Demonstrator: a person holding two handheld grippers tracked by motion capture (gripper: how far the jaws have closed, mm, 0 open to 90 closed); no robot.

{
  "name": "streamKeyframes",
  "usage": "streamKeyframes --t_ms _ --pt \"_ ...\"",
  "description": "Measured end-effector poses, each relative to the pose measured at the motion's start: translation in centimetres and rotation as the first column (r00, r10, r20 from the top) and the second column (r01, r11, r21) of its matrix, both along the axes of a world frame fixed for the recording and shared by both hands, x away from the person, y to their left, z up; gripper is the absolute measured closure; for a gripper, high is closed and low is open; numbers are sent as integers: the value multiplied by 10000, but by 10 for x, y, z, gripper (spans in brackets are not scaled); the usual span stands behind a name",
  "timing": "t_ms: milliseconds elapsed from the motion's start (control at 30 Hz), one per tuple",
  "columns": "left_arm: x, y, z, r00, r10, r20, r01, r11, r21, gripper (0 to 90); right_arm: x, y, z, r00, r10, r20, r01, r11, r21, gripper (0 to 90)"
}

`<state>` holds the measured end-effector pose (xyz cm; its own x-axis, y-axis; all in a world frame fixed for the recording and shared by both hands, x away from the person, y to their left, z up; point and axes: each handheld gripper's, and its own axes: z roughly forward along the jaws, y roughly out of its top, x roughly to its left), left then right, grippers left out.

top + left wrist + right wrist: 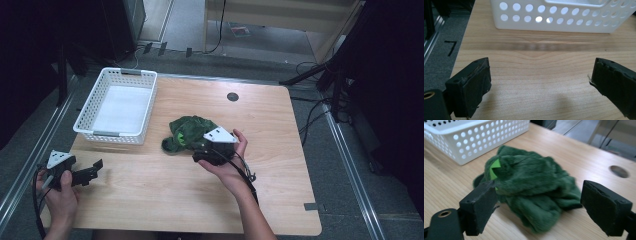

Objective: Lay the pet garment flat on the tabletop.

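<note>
1. High view: a green plush (187, 132) is seen mid-table beside the basket (119, 106); the right gripper (202, 150) is partly hidden against it.
2. Left gripper view: the left gripper (540, 82) is held wide open, empty; a "7"-like floor mark (451, 46) is seen.
3. Right gripper view: wide-open jaws are set either side of the plush, nothing clamped.

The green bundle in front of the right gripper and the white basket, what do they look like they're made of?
The green bundle looks like plush fabric: a short, fuzzy dark green pile, matte, slumped in soft folds, with a brighter green piece showing. The white basket looks like moulded plastic: smooth and slightly glossy, with walls pierced by even rows of round holes. The table under both shows light wood grain, possibly laminate.
</note>
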<state>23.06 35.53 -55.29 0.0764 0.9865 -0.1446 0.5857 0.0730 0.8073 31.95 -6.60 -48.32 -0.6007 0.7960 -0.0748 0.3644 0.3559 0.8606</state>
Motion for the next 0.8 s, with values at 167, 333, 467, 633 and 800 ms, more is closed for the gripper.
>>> streamKeyframes --t_ms 167,333,467,633,800 --pt "0 0 0 10000 26 50 -25 10000 -37 25 17 17 -16 9989 47 -463 -65 9992 -395 124" --pt "1 0 0 10000 3 -13 -3 10000 4 25 36 28 -51 9973 -465 -575 364 9857 -1647 226" --pt "0 -1 0 10000 31 15 -31 9999 101 25 39 22 -59 9949 -652 -772 557 9913 -1193 537" --pt "-3 -6 10 9992 76 384 -79 9999 81 25 37 12 -56 9972 -557 -492 535 9976 -446 764" --pt "0 -38 33 9908 -723 1143 723 9974 42 25 28 0 -41 9982 -603 -74 603 9981 82 767"
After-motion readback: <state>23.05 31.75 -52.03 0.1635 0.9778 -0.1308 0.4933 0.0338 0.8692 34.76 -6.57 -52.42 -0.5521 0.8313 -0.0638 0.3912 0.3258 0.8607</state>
